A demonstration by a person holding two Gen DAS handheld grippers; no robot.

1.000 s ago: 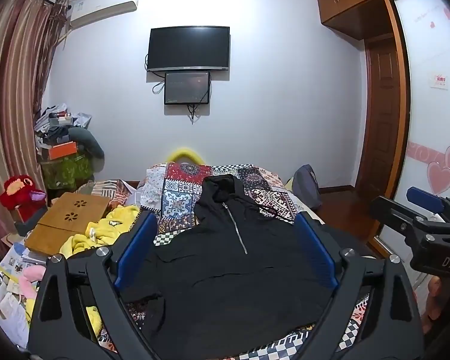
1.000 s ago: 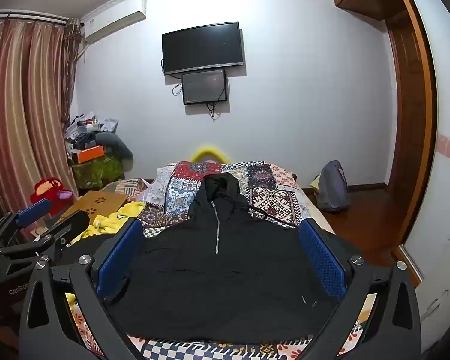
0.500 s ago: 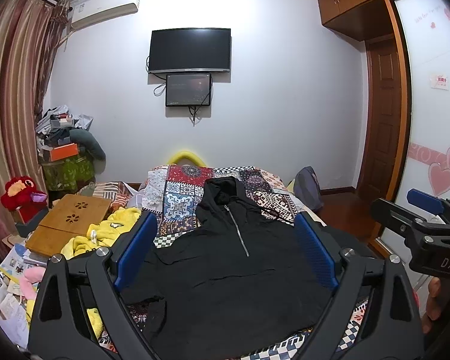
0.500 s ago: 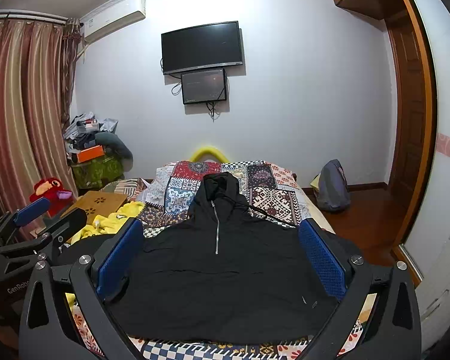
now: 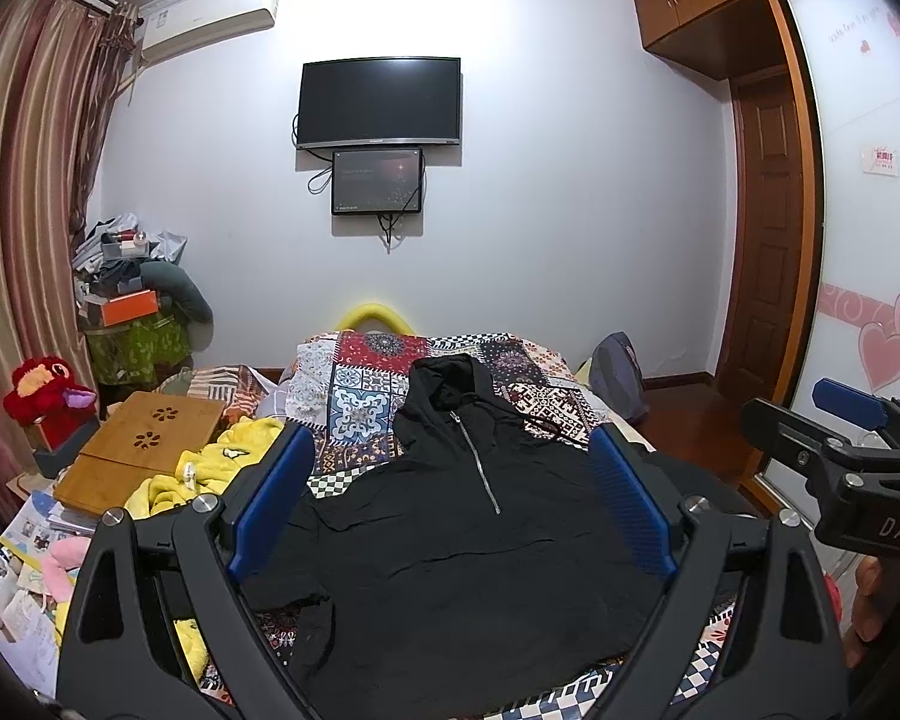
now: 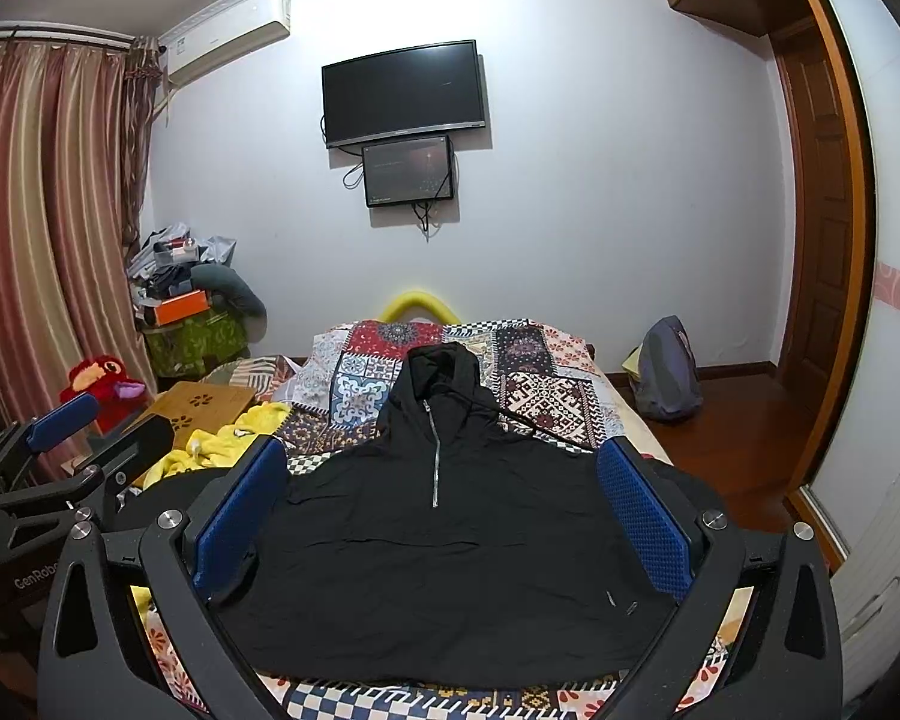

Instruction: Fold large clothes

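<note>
Left wrist view: black hoodie [image 5: 450,546] lies flat, seemingly untouched, between both grippers' wide-spread jaws.

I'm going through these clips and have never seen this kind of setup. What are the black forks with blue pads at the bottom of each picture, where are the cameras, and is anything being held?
There is no robot here: a person carries one handheld two-finger gripper in each hand, and each carries a fisheye camera looking forward along its fingers. One picture comes from the left gripper, the other from the right gripper. The blue pads are the fingers' inner faces. Both grippers are wide open and hold nothing. Each view also catches the other gripper at its edge. In front lies a black hoodie, spread front-up with its zipper showing, on a bed with a patchwork cover. Yellow clothing lies on the left.
</note>
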